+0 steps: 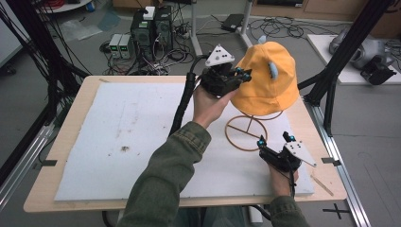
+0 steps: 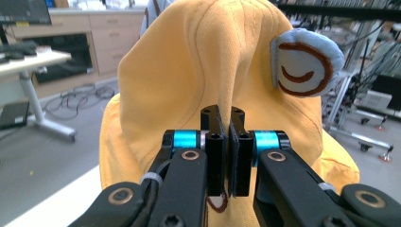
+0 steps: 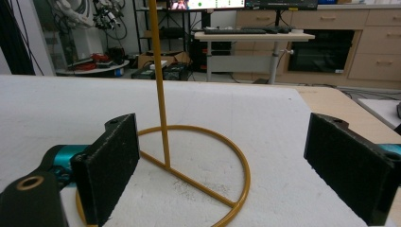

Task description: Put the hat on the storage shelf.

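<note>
Nearest the person, the right tool (image 1: 275,140) rests low on the white foam mat (image 1: 123,137) that covers the wooden tabletop (image 1: 71,106), its jaws spread wide and holding nothing. In the right gripper view those jaws sit either side of the near edge of a yellow wire hat stand (image 3: 198,161), whose ring base lies flat on the mat and whose thin upright post rises from the crossbar; the left-hand pad is touching or just beside the ring. Farther out, the left tool (image 1: 242,74) is raised above the mat with its jaws pressed together on a pinched fold of the yellow hat (image 1: 269,80), which sits atop the stand near the far right of the tabletop. A pale blue ear patch (image 2: 305,61) with brown stitching shows on the hat's side.
</note>
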The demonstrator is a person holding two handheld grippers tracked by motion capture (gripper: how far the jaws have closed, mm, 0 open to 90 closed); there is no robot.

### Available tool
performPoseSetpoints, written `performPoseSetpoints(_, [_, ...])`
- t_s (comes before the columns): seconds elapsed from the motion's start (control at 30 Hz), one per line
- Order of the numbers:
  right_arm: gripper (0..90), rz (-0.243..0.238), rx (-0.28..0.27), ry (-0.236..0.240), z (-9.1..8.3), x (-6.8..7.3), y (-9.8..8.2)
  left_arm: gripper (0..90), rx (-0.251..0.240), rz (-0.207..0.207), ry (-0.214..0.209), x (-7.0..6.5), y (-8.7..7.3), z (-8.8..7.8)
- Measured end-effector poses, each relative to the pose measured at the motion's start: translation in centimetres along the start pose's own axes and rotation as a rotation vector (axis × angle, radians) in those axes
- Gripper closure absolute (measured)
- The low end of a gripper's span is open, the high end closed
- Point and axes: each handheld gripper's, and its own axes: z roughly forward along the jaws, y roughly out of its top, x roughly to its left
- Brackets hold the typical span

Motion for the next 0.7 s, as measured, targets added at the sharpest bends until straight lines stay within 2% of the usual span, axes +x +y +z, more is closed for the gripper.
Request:
performPoseSetpoints(0.17, [11.0, -0.001, -0.006, -0.001, 0.0, -0.1, 0.1, 87.3, 0.068, -0.020, -0.013, 0.0, -0.8, 1.3])
performPoseSetpoints(0.33, [11.0, 0.006, -0.007, -0.003, 0.0, -0.1, 0.1, 86.9, 0.105, -0.027, -0.030, 0.1, -1.0, 1.7])
performPoseSetpoints(0.47, [11.0, 0.005, -0.007, -0.004, 0.0, -0.1, 0.1, 85.8, 0.150, -0.031, -0.021, 0.5, -1.3, 1.9])
performPoseSetpoints(0.5, [11.0, 0.004, -0.008, -0.003, 0.0, -0.1, 0.1, 76.7, 0.152, -0.031, -0.010, 0.5, -1.4, 1.9])
performPoseSetpoints(0.53, [11.0, 0.004, -0.008, -0.003, 0.0, -0.1, 0.1, 76.7, 0.143, -0.033, -0.003, 0.6, -1.4, 1.8])
performPoseSetpoints(0.57, [11.0, 0.004, -0.006, -0.004, 0.0, -0.1, 0.1, 72.1, 0.135, -0.046, -0.006, 0.7, -1.5, 1.7])
performPoseSetpoints(0.63, [11.0, 0.001, -0.005, -0.004, 0.0, -0.1, 0.1, 67.2, 0.126, -0.044, 0.007, 0.8, -1.6, 1.6])
performPoseSetpoints(0.7, [11.0, 0.003, -0.004, -0.005, -0.1, -0.1, 0.1, 54.8, 0.112, -0.049, 0.024, 0.9, -1.7, 1.5])
